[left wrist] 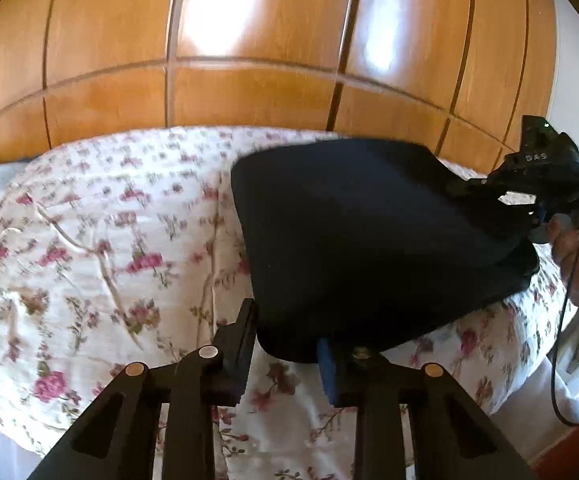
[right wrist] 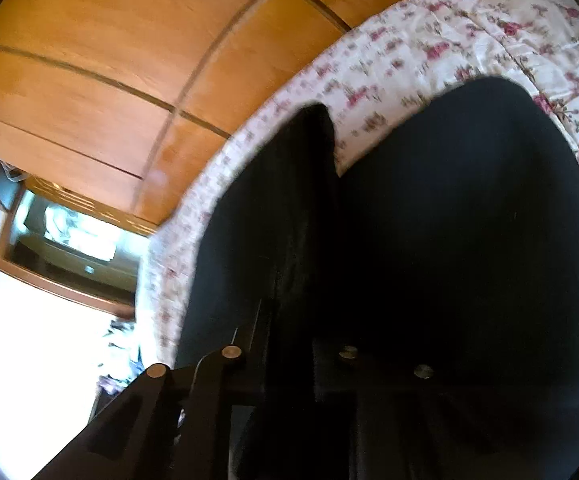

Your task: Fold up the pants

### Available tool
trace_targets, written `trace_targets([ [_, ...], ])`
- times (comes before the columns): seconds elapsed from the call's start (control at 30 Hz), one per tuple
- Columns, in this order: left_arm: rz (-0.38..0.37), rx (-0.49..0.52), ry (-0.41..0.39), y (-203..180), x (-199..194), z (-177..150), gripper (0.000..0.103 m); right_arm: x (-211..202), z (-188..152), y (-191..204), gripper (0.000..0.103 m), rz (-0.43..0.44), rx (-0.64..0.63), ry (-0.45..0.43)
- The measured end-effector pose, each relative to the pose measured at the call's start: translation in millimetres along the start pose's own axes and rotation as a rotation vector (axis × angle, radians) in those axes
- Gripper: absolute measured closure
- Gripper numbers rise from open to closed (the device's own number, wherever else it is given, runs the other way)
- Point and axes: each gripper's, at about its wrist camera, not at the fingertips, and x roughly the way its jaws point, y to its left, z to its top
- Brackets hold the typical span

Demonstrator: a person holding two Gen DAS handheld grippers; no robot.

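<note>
The black folded pants [left wrist: 369, 240] lie on a floral bedspread [left wrist: 109, 240]. In the left wrist view their near corner fills the gap between the fingers of my left gripper [left wrist: 287, 330], which is shut on it; a blue pad [left wrist: 327, 376] shows on the right-hand finger. My right gripper [left wrist: 473, 192] bites the pants' far right edge, with a person's hand [left wrist: 573, 256] on its handle. In the right wrist view the pants [right wrist: 449, 220] fill most of the picture. A ridge of black cloth [right wrist: 313, 140] rises out from between the fingers of my right gripper [right wrist: 289, 328], which is shut on it.
Glossy wooden wardrobe doors [left wrist: 249, 80] stand right behind the bed. The bedspread [right wrist: 429, 40] spreads wide to the left of the pants. A black cable [left wrist: 561, 320] hangs from the right gripper past the bed's right edge. A wood-framed opening [right wrist: 69, 232] shows at the left.
</note>
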Motion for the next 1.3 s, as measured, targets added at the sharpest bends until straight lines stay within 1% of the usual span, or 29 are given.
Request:
trace_targets([
  [0.07, 0.032, 0.053, -0.031, -11, -7, 3, 0.079, -16, 2, 13, 0.089, 0.018, -0.05, -0.043],
  [0.2, 0.095, 0.155, -0.108, -42, -26, 13, 0.08, -49, 8, 36, 0.089, 0.0, -0.145, -0.122],
  [0.27, 0.118, 0.217, -0.131, -57, -31, 16, 0.082, -68, 13, 38, 0.089, -0.013, -0.163, -0.158],
  [0.33, 0.132, 0.306, -0.14, -77, -32, 15, 0.082, -80, 18, 34, 0.089, -0.03, -0.161, -0.178],
  [0.37, 0.14, 0.361, -0.134, -89, -30, 13, 0.082, -87, 21, 29, 0.089, -0.046, -0.159, -0.19],
  [0.43, 0.13, 0.422, -0.115, -104, -26, 8, 0.082, -93, 24, 17, 0.089, -0.083, -0.152, -0.201],
  [0.5, 0.1, 0.455, -0.09, -114, -19, 4, 0.082, -99, 26, -1, 0.089, -0.134, -0.125, -0.195],
  [0.6, 0.048, 0.494, -0.005, -124, -1, -4, 0.082, -96, 24, -24, 0.089, -0.194, -0.1, -0.189],
  [0.67, 0.008, 0.487, 0.061, -125, 13, -10, 0.082, -86, 21, -42, 0.089, -0.247, -0.091, -0.167],
  [0.7, -0.032, 0.445, 0.123, -120, 25, -13, 0.082, -77, 19, -52, 0.089, -0.265, -0.084, -0.149],
  [0.73, -0.052, 0.415, 0.136, -115, 26, -15, 0.082, -73, 17, -60, 0.089, -0.27, -0.077, -0.148],
  [0.77, -0.09, 0.373, 0.135, -109, 25, -13, 0.082, -70, 14, -65, 0.089, -0.256, -0.07, -0.164],
  [0.8, -0.157, 0.321, 0.139, -101, 21, -9, 0.082, -72, 14, -69, 0.089, -0.237, -0.069, -0.189],
  [0.83, -0.208, 0.28, 0.14, -95, 19, -5, 0.082, -72, 13, -69, 0.089, -0.238, -0.073, -0.195],
  [0.87, -0.238, 0.256, 0.136, -91, 16, -2, 0.082, -73, 13, -69, 0.088, -0.24, -0.072, -0.195],
  [0.9, -0.295, 0.22, 0.122, -85, 10, 4, 0.082, -74, 13, -68, 0.086, -0.235, -0.067, -0.194],
  [0.97, -0.372, 0.201, 0.087, -80, -2, 13, 0.081, -79, 15, -68, 0.085, -0.224, -0.047, -0.19],
  [1.0, -0.392, 0.2, 0.069, -82, -8, 15, 0.08, -82, 16, -68, 0.084, -0.23, -0.041, -0.191],
  [1.07, -0.438, 0.2, 0.013, -82, -24, 25, 0.076, -91, 15, -60, 0.083, -0.271, -0.037, -0.22],
  [1.1, -0.446, 0.198, -0.012, -81, -28, 31, 0.074, -99, 15, -54, 0.083, -0.321, -0.052, -0.257],
  [1.13, -0.428, 0.193, -0.039, -80, -31, 40, 0.071, -105, 14, -47, 0.083, -0.351, -0.068, -0.284],
  [1.17, -0.393, 0.188, -0.05, -85, -33, 48, 0.07, -111, 14, -39, 0.082, -0.378, -0.087, -0.318],
  [1.2, -0.344, 0.183, -0.054, -85, -28, 58, 0.07, -117, 15, -31, 0.08, -0.384, -0.106, -0.345],
  [1.27, -0.249, 0.154, -0.055, -85, -12, 76, 0.07, -118, 18, -14, 0.08, -0.369, -0.17, -0.353],
  [1.3, -0.2, 0.134, -0.035, -86, 0, 87, 0.07, -115, 20, -6, 0.08, -0.369, -0.205, -0.341],
])
